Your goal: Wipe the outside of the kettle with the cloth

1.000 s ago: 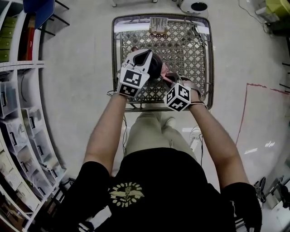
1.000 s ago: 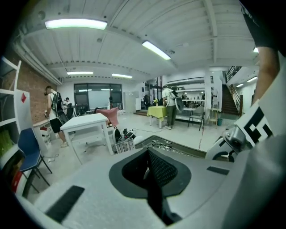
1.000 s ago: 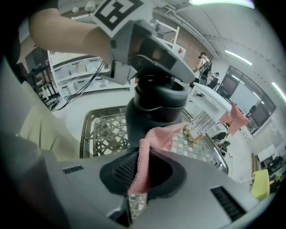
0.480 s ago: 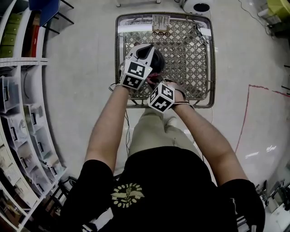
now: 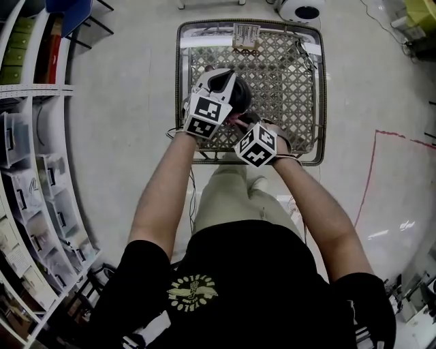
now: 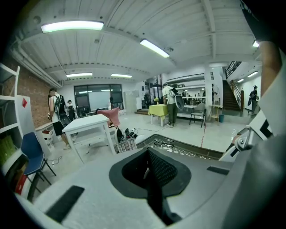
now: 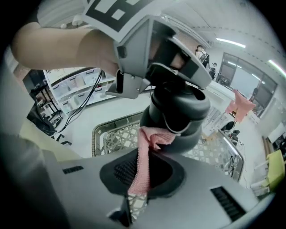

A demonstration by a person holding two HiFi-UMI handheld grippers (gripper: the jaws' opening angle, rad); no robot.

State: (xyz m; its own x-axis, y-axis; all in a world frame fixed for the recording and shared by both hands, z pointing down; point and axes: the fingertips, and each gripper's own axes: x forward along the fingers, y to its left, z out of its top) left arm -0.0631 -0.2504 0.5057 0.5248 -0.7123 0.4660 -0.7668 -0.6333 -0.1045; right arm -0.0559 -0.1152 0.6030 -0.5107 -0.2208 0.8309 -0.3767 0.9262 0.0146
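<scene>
A dark kettle (image 5: 240, 95) (image 7: 178, 112) is held above the lattice table (image 5: 289, 75). My left gripper (image 5: 221, 80) (image 7: 167, 47) comes from the left and is shut on the kettle's top handle. In the left gripper view its jaws (image 6: 154, 176) stand together and the kettle is hidden. My right gripper (image 5: 244, 129) (image 7: 139, 174) is shut on a pink cloth (image 5: 236, 123) (image 7: 142, 156). The cloth's upper end lies bunched against the kettle's lower side.
A small wooden rack (image 5: 245, 37) stands at the table's far edge, with cables (image 5: 304, 54) at its right rim. A white round device (image 5: 300, 10) sits on the floor beyond. Shelves (image 5: 27, 170) line the left. A red floor line (image 5: 371, 170) runs on the right.
The right gripper carried the cloth leftward along the kettle toward the left gripper, then a little back to the right. The left gripper kept the kettle still.
</scene>
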